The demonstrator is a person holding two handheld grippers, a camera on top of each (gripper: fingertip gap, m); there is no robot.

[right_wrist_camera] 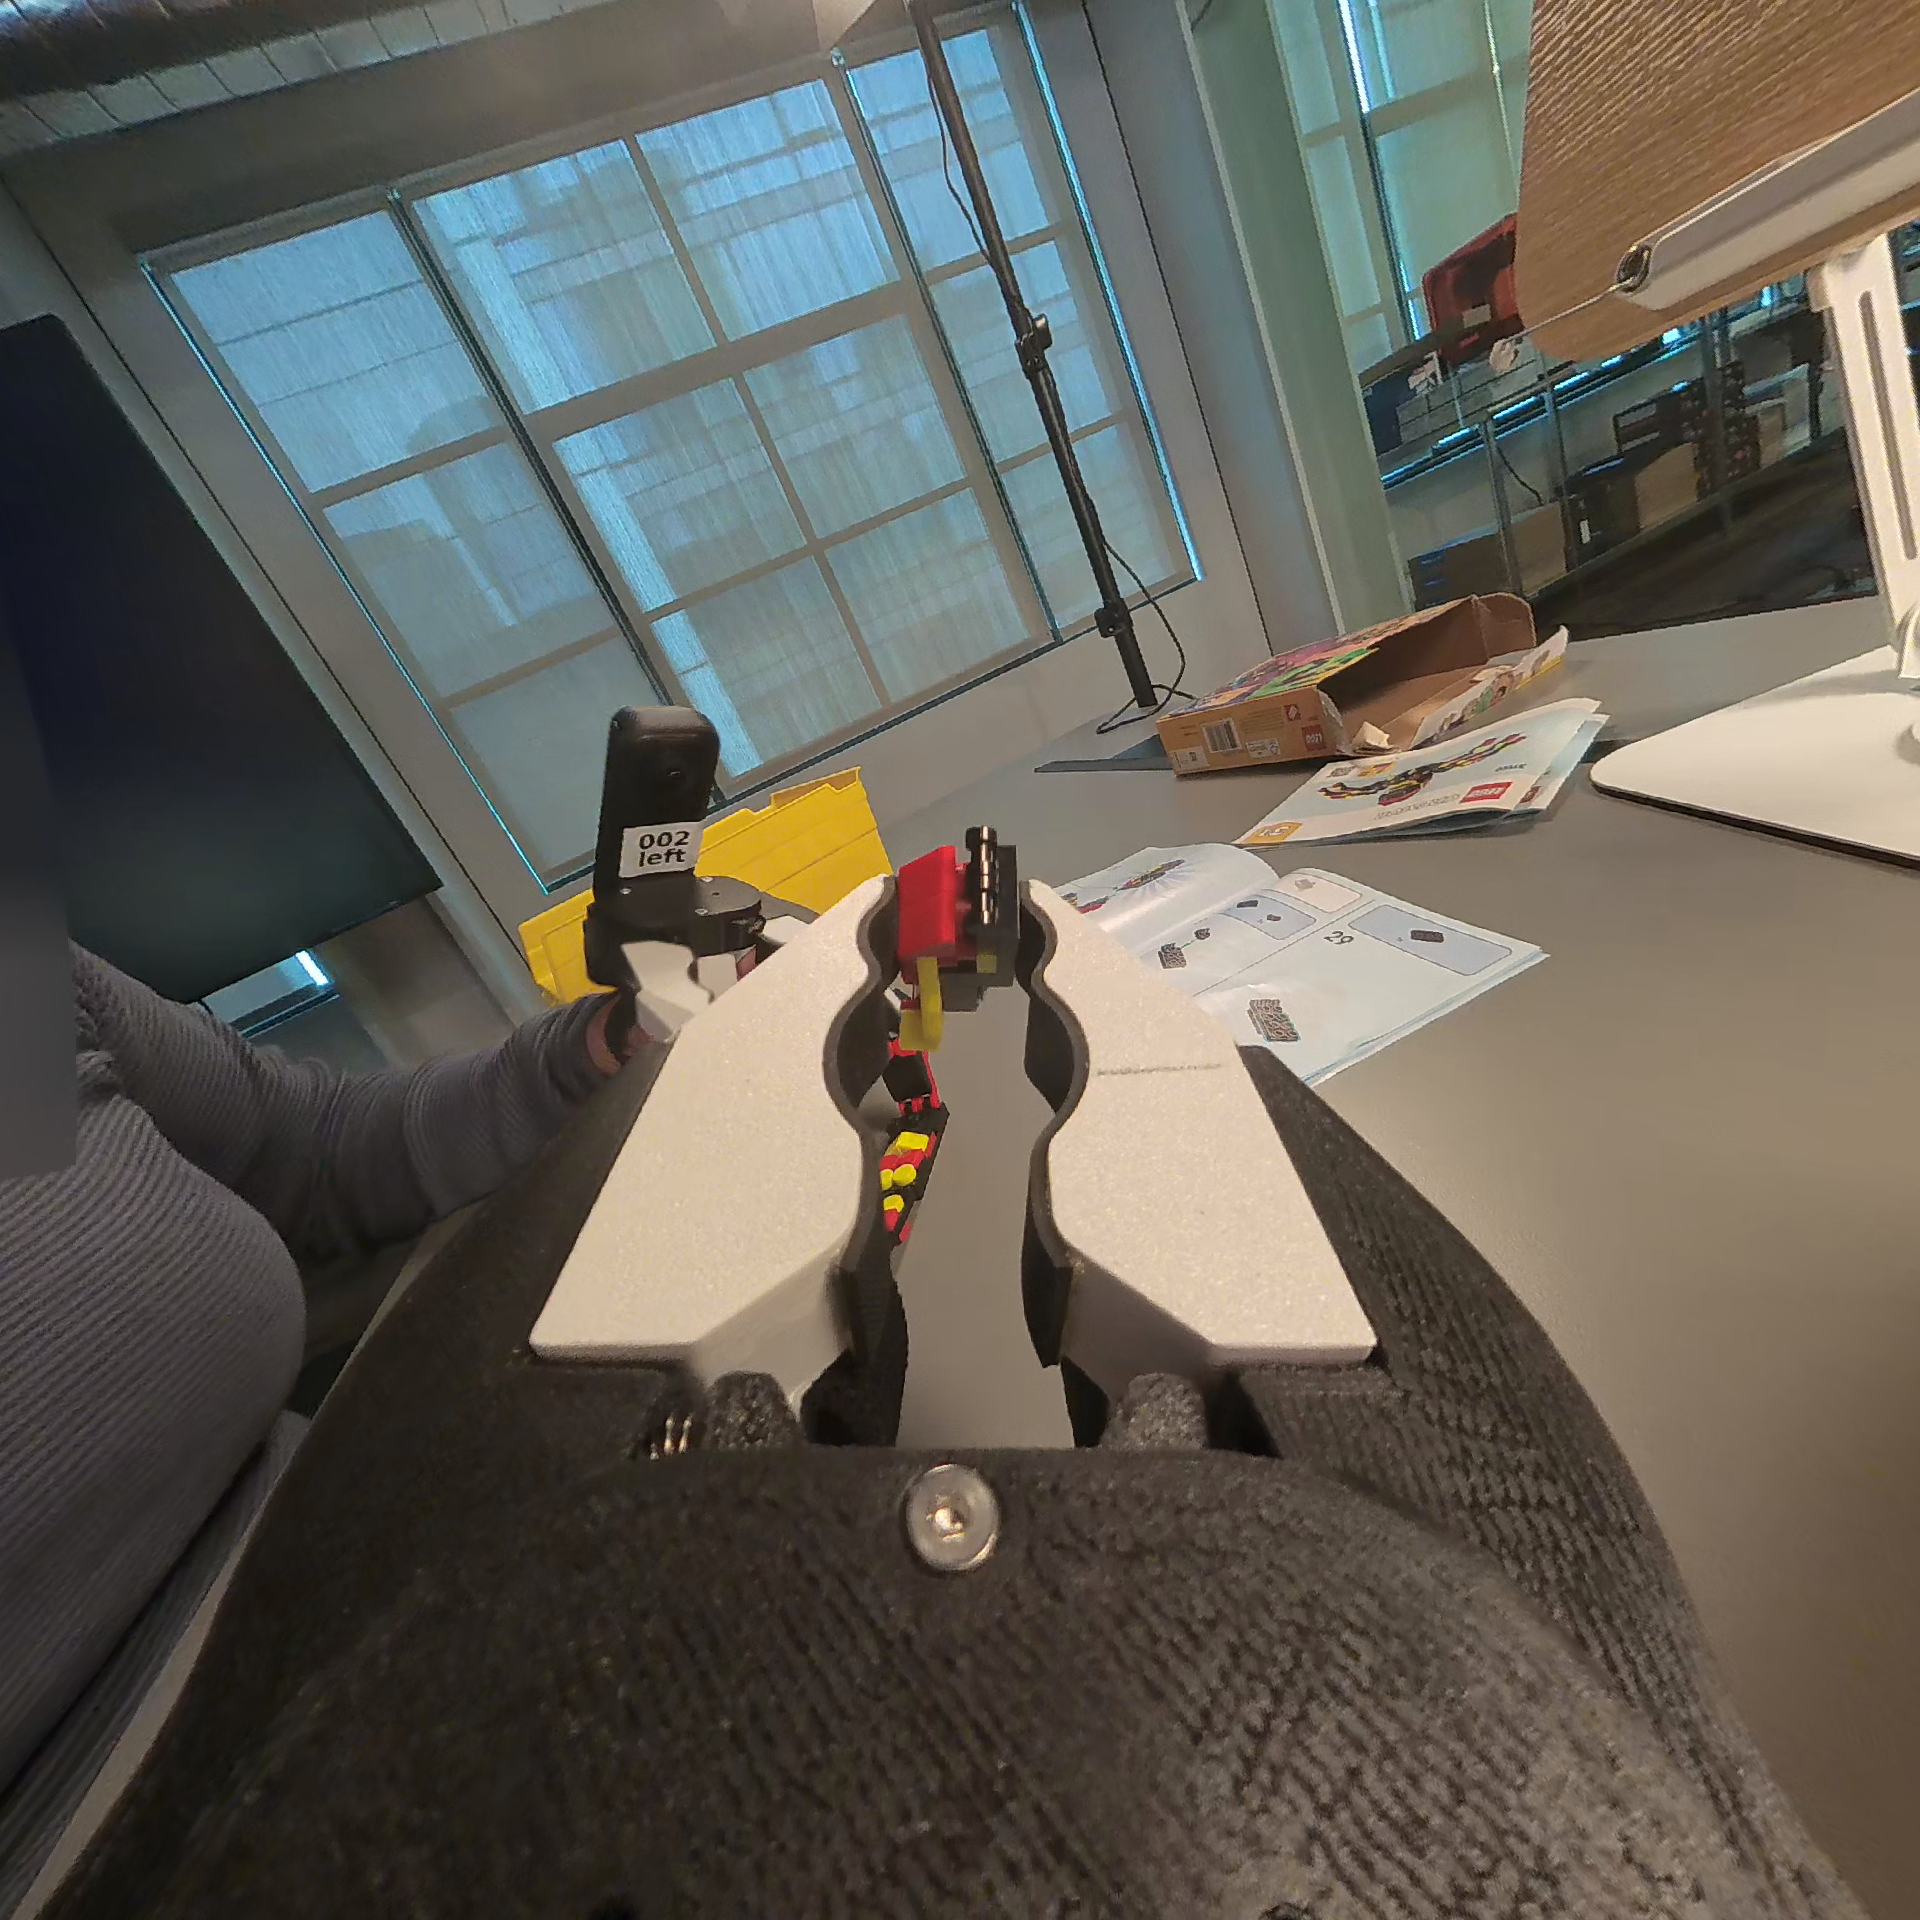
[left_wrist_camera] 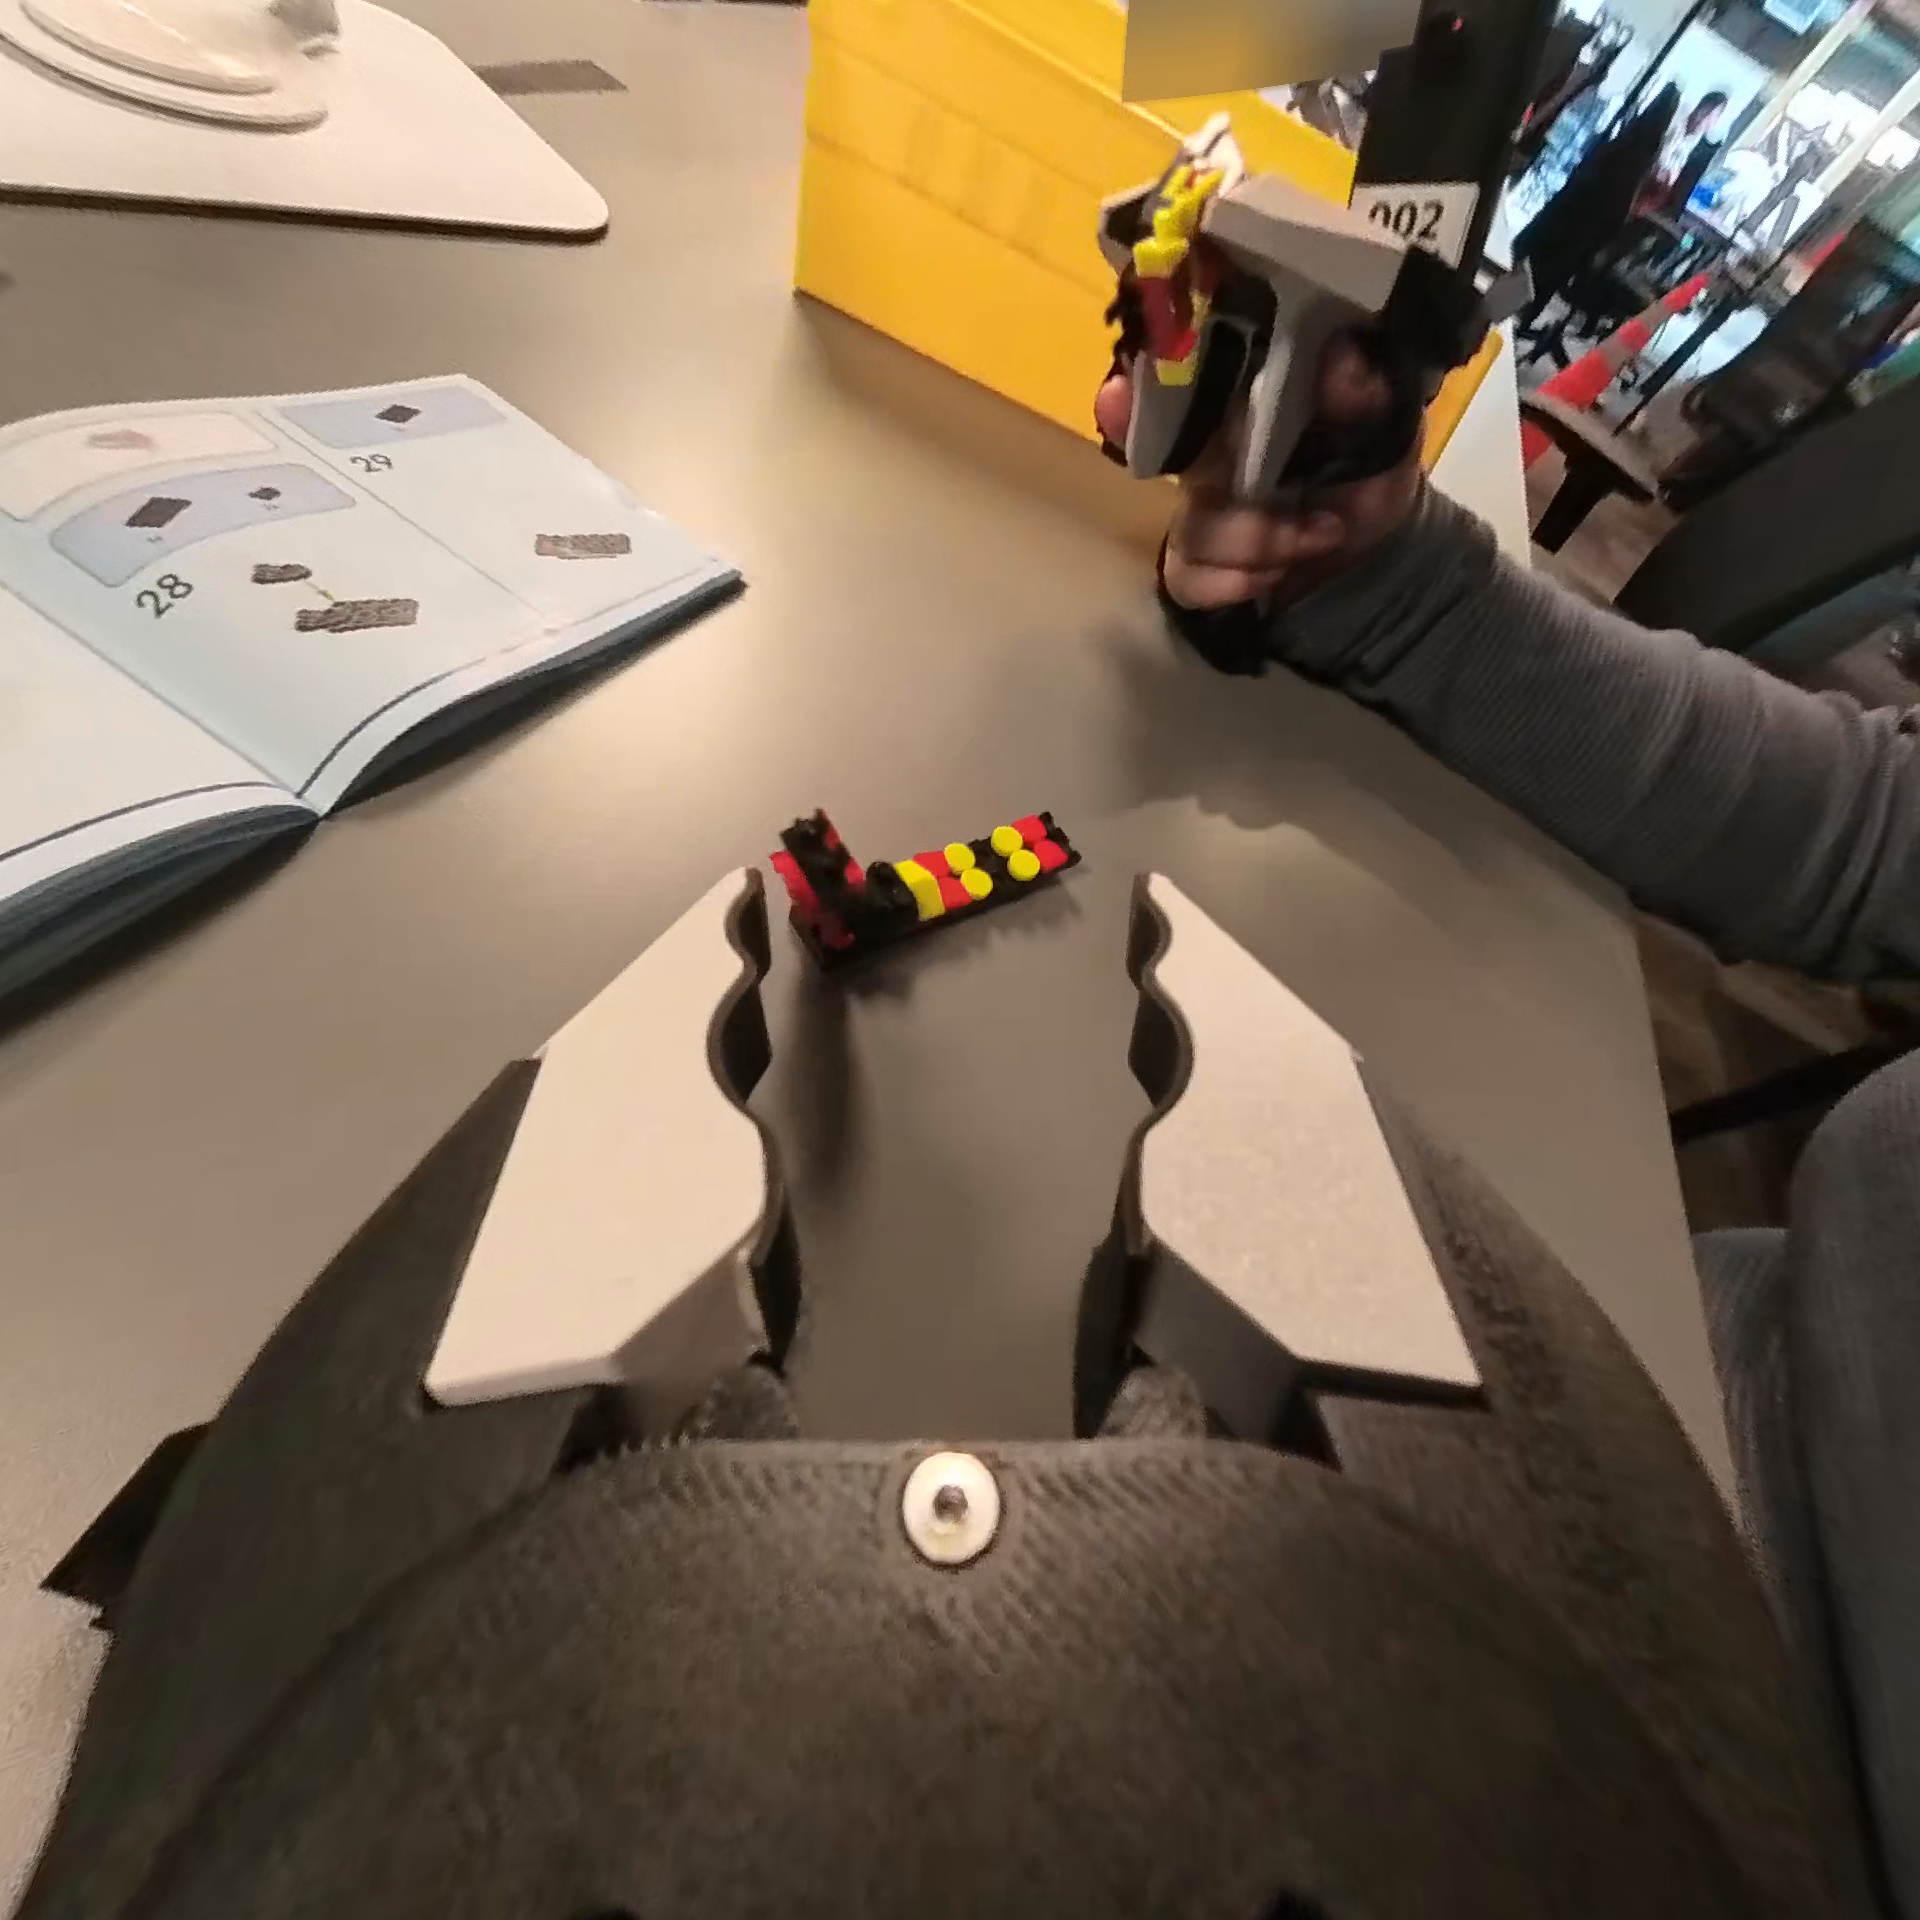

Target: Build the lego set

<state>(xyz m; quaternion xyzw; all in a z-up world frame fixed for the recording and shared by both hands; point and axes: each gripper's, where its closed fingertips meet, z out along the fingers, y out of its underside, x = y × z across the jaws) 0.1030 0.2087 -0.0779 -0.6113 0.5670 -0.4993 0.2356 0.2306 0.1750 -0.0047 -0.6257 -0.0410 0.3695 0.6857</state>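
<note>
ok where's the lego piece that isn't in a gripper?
Left wrist view: the loose lego assembly lies flat on the grey table, just beyond the tips of the open left gripper, nearer its left finger, right of the open instruction booklet.

left hand-held gripper (left_wrist_camera: 945, 894): jaws apart, low | right hand-held gripper (right_wrist_camera: 956, 914): raised, apparently clamped

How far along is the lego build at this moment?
Partway. Done: a black, red and yellow lego section lies assembled on the table, just ahead of the open left gripper. In hand: the right gripper is shut on a second lego piece, held up off the table. Left: the two are not joined, and the instruction booklet lies open mid-way.
</note>
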